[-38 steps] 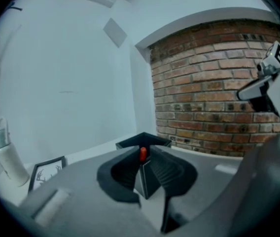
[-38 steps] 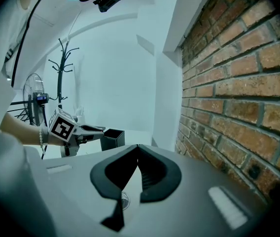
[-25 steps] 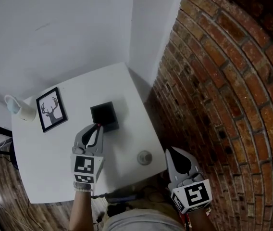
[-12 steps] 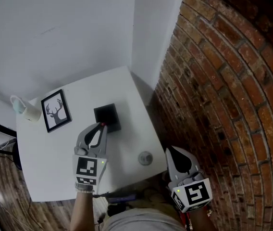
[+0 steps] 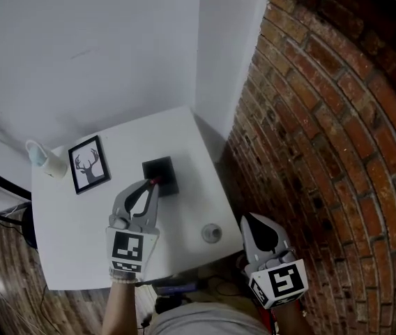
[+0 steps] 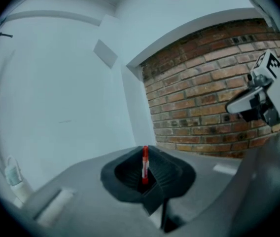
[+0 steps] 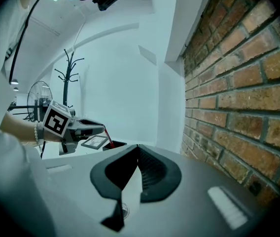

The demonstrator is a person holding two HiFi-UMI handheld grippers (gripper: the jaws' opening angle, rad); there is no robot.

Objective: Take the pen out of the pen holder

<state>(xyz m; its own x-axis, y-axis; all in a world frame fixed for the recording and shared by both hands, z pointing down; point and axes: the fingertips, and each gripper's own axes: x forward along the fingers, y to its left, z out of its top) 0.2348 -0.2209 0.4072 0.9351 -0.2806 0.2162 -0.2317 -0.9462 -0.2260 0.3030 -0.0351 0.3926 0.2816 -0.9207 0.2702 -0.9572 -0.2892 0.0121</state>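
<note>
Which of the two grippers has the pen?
The left gripper, clamped on the red pen at the pen holder; the right gripper is shut and empty.

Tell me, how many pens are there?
1: a red pen held by the left gripper, right by the black pen holder. Others could be hidden inside the holder.

Open tabletop (image 5: 72, 236) before pen holder (image 5: 161, 176); picture frame (image 5: 90, 164) left, brick wall (image 5: 323, 152) right.
</note>
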